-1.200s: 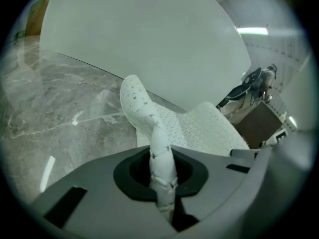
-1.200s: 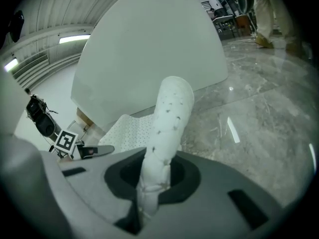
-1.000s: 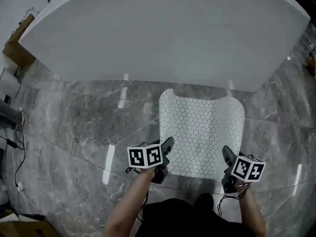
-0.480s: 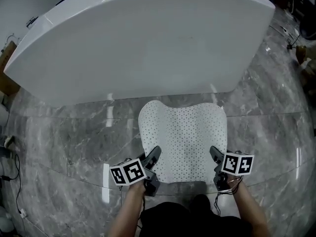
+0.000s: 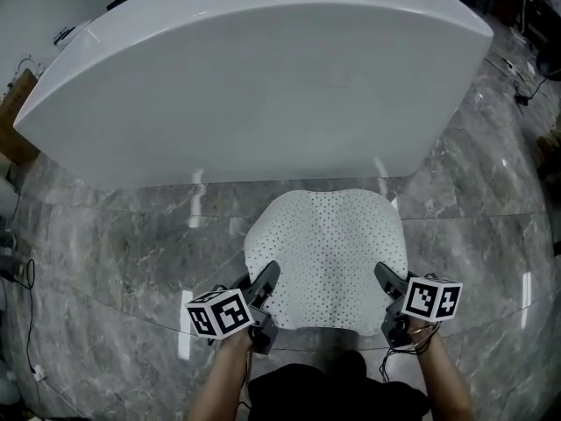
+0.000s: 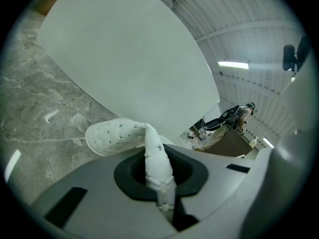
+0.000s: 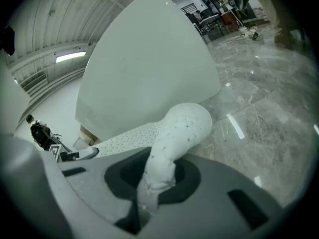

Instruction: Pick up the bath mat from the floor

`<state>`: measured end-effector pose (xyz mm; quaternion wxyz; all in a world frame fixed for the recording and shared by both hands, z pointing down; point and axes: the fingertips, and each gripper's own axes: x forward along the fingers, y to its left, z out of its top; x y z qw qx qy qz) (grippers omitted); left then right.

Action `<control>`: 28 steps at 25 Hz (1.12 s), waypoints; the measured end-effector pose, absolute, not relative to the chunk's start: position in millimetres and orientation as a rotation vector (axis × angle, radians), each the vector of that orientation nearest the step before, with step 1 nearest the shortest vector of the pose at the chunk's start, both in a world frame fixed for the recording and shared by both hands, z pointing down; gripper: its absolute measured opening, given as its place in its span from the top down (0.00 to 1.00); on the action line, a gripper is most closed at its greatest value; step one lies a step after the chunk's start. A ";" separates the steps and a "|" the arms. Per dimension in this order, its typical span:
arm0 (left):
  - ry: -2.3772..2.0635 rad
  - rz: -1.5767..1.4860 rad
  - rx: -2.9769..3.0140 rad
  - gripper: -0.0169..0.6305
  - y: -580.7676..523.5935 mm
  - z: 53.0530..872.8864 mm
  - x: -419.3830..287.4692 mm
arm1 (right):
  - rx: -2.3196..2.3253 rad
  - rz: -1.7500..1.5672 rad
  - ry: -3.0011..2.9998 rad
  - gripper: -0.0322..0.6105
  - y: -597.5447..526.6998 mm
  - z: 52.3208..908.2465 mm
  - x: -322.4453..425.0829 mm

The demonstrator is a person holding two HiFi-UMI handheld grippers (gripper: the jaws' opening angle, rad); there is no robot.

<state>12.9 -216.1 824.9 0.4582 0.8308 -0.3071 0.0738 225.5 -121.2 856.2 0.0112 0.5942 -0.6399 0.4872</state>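
The bath mat [image 5: 326, 257], white and dotted with small holes, sits on my side of the bathtub [image 5: 254, 77], just in front of the middle of its long white wall. Its near edge is gathered up in my tongs. Its far edge curves down toward the foot of the tub, and I cannot tell whether that edge touches the floor [image 5: 114, 235].

My left tongs [image 5: 266, 279] are clenched on the mat's near left corner. In the left gripper view the jaws pinch a bunched fold of the mat, and the rest curls off toward the tub. My right tongs [image 5: 387, 279] are clenched on the near right corner. There the pinched fold rises from between the jaws and bulges over, with the holed sheet running on toward the tub. Each pair points at the tub and somewhat downward, with its marker cube [image 5: 219, 314] on the side away from the tub.

The floor in front of the tub is glossy grey marble with white veins. A cardboard box [image 5: 17, 117] stands past the tub's left end, and a thin black cable [image 5: 31, 318] lies on the marble in front of that end, well apart from the mat.
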 end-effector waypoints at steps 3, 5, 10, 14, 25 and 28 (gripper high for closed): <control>-0.784 0.169 2.061 0.94 -217.6 796.9 7.9 | 1.859 1.534 -2.013 0.90 -125.4 827.4 228.0; -0.797 0.160 2.071 0.94 -217.9 771.9 5.0 | 1.862 1.540 -2.013 0.90 -128.1 804.4 230.4; -0.831 0.146 2.085 0.94 -213.5 695.6 -3.3 | 1.844 1.509 -2.011 0.90 -131.9 733.5 233.7; -0.877 0.130 2.072 0.94 -208.1 622.8 -15.0 | 1.808 1.501 -2.043 0.90 -134.8 658.1 224.1; -1.038 0.034 1.981 0.94 -178.2 402.2 -71.3 | 1.648 1.453 -2.162 0.90 -131.7 425.4 174.6; -1.087 0.015 1.979 0.94 -167.3 348.9 -88.4 | 1.603 1.444 -2.208 0.90 -128.6 372.1 156.5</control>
